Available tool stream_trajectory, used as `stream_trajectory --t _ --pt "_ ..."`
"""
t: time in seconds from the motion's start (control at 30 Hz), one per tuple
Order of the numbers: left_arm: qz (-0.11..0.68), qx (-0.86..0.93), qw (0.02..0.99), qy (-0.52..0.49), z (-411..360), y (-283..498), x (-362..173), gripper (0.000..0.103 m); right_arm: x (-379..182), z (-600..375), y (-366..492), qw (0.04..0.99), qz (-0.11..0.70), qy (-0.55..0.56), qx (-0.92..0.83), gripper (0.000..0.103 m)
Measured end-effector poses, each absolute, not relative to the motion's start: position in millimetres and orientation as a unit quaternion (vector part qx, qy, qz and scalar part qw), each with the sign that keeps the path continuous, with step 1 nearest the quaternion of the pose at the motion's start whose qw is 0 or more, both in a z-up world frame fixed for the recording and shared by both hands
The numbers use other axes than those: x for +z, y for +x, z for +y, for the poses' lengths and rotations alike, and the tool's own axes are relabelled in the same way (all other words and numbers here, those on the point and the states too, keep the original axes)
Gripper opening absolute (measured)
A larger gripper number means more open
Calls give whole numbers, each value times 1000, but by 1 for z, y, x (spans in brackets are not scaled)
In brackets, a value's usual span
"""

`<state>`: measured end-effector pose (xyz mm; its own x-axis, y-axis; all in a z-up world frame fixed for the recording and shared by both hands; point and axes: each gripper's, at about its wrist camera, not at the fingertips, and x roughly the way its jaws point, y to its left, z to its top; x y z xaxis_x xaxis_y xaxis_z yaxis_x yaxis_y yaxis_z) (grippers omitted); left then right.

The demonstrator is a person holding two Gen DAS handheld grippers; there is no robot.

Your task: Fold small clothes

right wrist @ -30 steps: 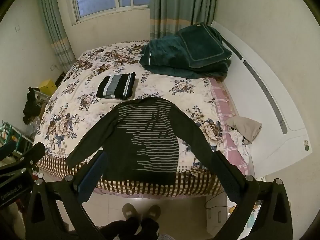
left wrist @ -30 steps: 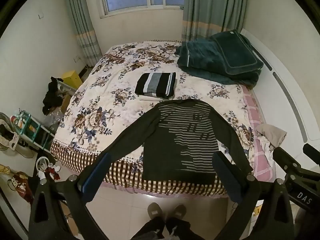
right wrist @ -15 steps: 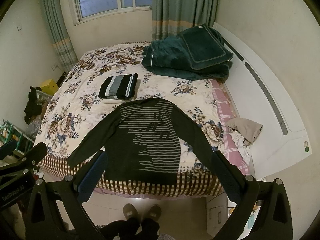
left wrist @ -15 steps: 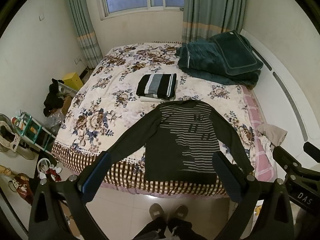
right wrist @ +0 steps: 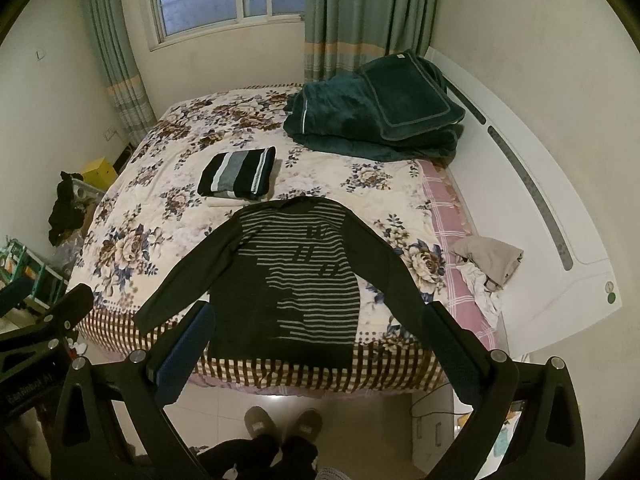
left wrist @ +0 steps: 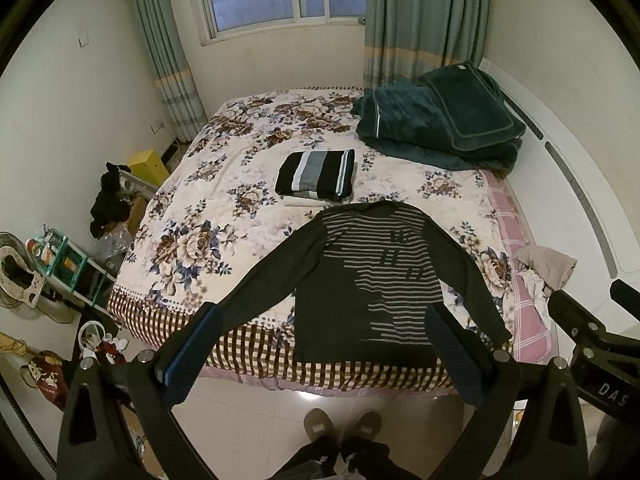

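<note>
Dark long-sleeved striped knit shirt (left wrist: 372,280) lying flat, hem overhanging the floral quilted bed (left wrist: 224,200) edge, left gripper (left wrist: 324,344) and right gripper (right wrist: 320,340) hovering spread wide, empty, sleeve cuffs partly hiding behind fingers.

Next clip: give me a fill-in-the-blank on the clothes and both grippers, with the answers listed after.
1. The long-sleeved shirt lies spread out flat on the ____.
2. The folded striped garment lies between the shirt and the ____.
3. The left gripper and the right gripper are both ____ and hold nothing.
4. The green blanket is piled beside the ____.

Answers: bed; window; open; headboard
</note>
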<state>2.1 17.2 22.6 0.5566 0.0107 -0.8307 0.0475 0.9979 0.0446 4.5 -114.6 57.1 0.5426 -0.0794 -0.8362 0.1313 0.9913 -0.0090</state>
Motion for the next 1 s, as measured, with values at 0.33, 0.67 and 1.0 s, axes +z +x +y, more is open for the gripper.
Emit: stream_trajectory --t 0.33,0.67,1.0 --pt "470 -11 882 31 14 -1 22 103 65 -109 -4 880 471 26 -60 103" --pt "469 -11 883 31 14 -2 21 103 67 -109 -8 881 470 26 -55 103" --pt "468 -11 883 30 14 -3 21 103 68 -107 -10 880 470 26 -55 103"
